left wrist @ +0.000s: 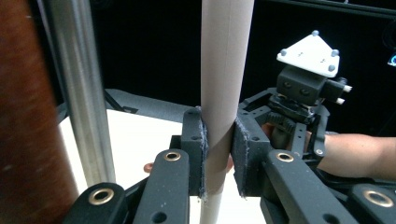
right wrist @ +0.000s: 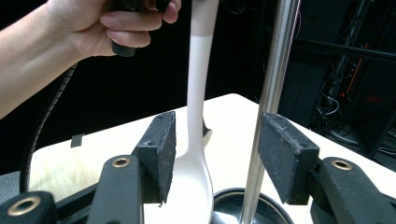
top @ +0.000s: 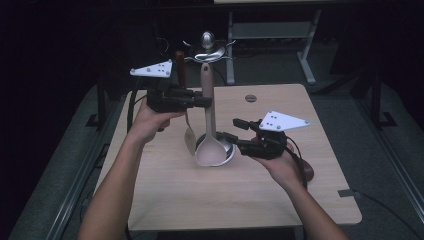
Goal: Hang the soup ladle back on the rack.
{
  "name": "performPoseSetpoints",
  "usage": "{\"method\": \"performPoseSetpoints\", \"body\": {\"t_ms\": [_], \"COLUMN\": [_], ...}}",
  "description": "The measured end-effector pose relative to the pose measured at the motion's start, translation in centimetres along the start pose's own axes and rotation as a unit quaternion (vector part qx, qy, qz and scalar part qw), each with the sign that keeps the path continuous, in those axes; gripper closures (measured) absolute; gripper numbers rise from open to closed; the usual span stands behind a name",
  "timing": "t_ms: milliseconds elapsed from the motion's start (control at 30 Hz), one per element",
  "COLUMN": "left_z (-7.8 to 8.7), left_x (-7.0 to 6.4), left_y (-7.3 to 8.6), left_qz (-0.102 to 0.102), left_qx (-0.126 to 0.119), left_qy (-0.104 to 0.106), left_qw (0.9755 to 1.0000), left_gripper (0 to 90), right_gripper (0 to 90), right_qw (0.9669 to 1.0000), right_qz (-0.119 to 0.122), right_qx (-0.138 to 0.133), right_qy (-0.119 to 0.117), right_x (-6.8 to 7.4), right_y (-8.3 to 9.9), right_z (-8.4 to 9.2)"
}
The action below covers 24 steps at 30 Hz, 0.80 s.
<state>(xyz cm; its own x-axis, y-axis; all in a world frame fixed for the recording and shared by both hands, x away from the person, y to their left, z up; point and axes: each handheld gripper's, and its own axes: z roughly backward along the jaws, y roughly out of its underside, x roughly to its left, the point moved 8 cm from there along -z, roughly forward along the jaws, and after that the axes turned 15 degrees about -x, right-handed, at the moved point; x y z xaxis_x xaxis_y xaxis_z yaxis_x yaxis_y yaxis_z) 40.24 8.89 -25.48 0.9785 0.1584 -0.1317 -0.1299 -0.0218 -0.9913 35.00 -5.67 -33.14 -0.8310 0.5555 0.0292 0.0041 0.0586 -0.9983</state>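
Left gripper view shows the left gripper [left wrist: 218,154] clamped on the beige ladle [left wrist: 226,70] handle, whose long axis runs upright beside the steel stand pole [left wrist: 79,93]. Below and to the right, the right gripper [top: 240,132] stands half open, its jaws bracketing the pole without touching. Open tabletop [top: 225,200] lies toward the person.

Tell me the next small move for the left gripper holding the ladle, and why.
Probably lift the ladle straight up a little. The left gripper is shut on its handle, its top still looks hung at the utensil stand, and its bowl sits low by the stand's base. The right gripper stands open around the pole, perhaps ready to steady it.
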Motion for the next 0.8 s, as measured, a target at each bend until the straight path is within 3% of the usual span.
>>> {"method": "performPoseSetpoints", "body": {"t_ms": [233, 367, 667, 800], "left_z": [-0.17, -0.17, 0.06, 0.14], "left_x": [0.5, 0.64, 0.2, -0.04], "left_y": [0.07, 0.08, 0.11, -0.05], "left_qz": [0.002, -0.007, -0.042, -0.061], "left_qx": [0.0, 0.002, 0.009, 0.012], "left_qy": [-0.01, -0.019, -0.048, -0.062], "left_qw": [0.9999, 0.9998, 0.9979, 0.9961], "left_gripper": [76.5, 76.3, 74.7, 68.2], "right_gripper": [46.3, 46.2, 45.1, 44.6], "right_qw": [1.0, 1.0, 1.0, 1.0], "right_qz": [0.002, 0.002, 0.004, 0.004], "right_qx": [-0.001, 0.0, 0.001, 0.001], "right_qy": [0.002, 0.002, 0.003, 0.003], "right_x": [-0.09, -0.01, 0.01, 0.07], "right_y": [-0.06, -0.07, -0.01, 0.01], "right_z": [0.09, 0.13, 0.02, -0.02]}}
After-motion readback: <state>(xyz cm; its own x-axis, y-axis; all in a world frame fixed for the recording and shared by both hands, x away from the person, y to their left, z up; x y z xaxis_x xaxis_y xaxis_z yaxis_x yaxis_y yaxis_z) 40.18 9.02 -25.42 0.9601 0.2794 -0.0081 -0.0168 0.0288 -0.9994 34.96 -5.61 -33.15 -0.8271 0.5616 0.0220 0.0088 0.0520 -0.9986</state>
